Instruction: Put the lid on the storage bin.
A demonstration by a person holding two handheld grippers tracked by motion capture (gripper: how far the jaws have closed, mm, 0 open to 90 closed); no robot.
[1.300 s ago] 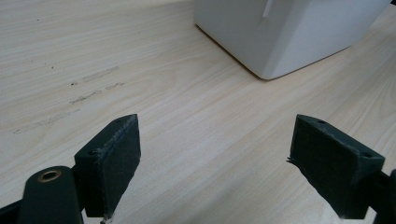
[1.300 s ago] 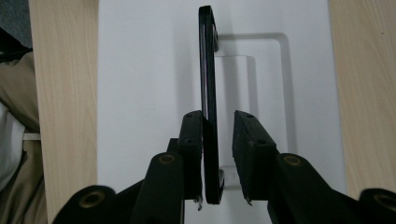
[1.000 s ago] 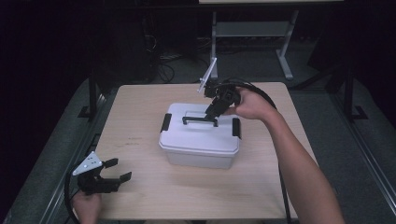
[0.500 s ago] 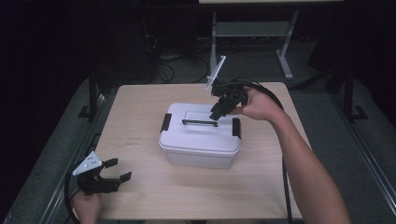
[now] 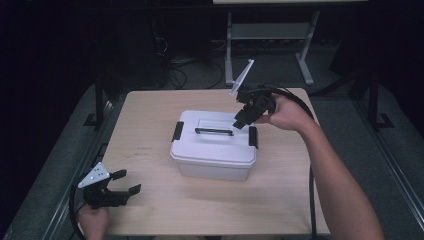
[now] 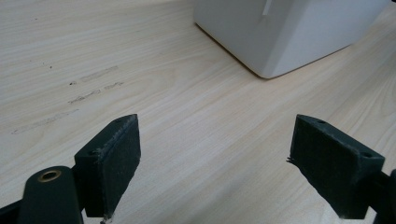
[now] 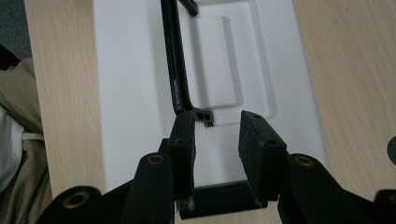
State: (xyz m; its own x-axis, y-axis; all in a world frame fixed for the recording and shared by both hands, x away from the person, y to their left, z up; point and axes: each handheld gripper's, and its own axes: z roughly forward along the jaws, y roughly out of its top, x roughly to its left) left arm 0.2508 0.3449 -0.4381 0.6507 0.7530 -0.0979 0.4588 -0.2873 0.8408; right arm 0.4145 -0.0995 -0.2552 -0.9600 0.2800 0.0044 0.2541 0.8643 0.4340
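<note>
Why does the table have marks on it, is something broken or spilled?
Nothing is broken or spilled. The white lidded box sits square and shut, black handle lying flat. Only faint scuff marks on the wooden table stand out; they look like ordinary wear.

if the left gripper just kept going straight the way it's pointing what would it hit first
Probably the white box. The left gripper points low across bare table, jaws open with nothing between them, and the box's near corner lies ahead, slightly right of centre; the depth is hard to judge.
</note>
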